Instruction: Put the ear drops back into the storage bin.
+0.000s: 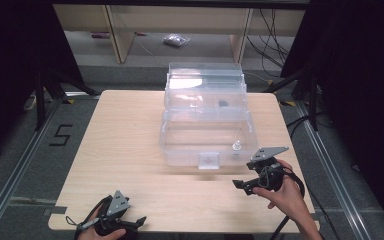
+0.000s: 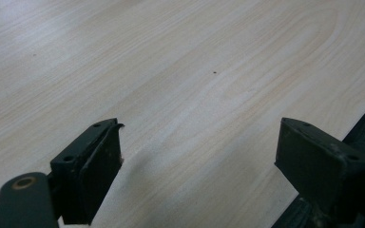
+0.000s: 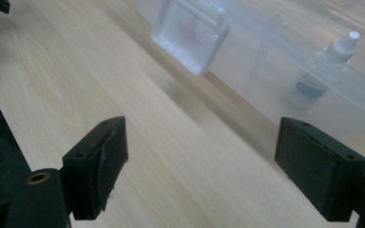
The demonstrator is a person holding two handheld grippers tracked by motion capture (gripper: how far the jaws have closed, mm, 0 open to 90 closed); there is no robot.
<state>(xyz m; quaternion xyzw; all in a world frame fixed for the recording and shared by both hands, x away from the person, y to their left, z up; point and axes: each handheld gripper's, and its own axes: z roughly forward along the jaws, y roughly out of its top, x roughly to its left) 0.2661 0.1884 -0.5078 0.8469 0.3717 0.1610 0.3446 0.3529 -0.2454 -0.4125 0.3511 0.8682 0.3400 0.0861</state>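
A clear plastic box (image 1: 180, 150) stands at the middle back of the wooden table (image 1: 125, 150), its lid (image 1: 205, 82) raised behind it. A small white-capped bottle (image 1: 236, 146) stands inside near the front right corner, also seen through the wall as the bottle (image 3: 321, 71). The box's front latch (image 1: 209, 160) hangs down; the right gripper view has the latch (image 3: 190, 35) at top centre. My right gripper (image 1: 240, 184) is low over the table just in front of the box's right corner, open and empty (image 3: 202, 142). My left gripper (image 1: 139, 220) rests at the table's near left edge, open and empty (image 2: 199, 142).
A small dark object (image 1: 223, 104) lies in the box's upper tray. Bare tabletop spreads to the left of the box. A "5" is taped on the floor (image 1: 60, 135) at the left. Cables (image 1: 300, 125) trail along the floor on the right.
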